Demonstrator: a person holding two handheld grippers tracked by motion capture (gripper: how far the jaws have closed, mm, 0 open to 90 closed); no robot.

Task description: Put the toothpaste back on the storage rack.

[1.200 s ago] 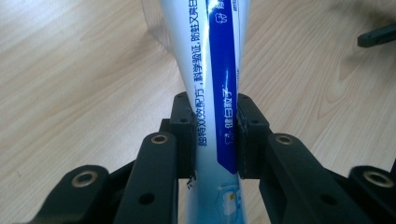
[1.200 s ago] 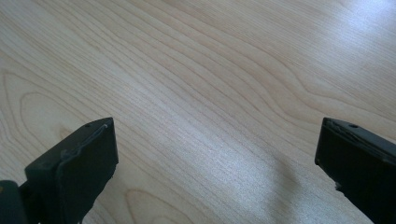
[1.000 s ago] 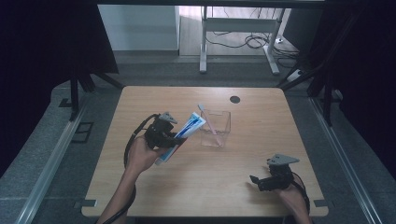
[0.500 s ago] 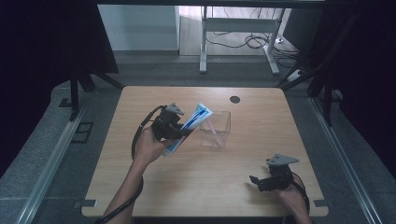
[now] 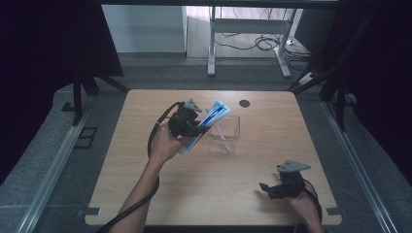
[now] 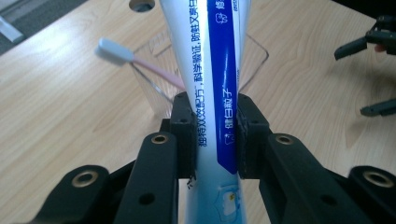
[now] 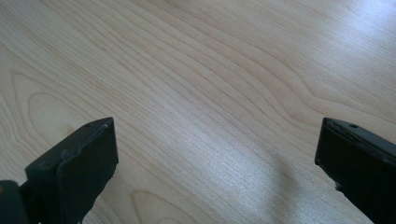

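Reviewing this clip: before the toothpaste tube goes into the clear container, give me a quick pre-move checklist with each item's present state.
1. Left gripper clamps the toothpaste tube on both sides: ok.
2. Tube tip above the clear container: ok.
3. Container upright: ok.
4. Room beside the pink toothbrush inside it: cannot tell.
5. Right gripper open, away from the container: ok.

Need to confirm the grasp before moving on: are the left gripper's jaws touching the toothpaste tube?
Touching. The left gripper view shows both jaws of the left gripper pressed against the toothpaste tube.
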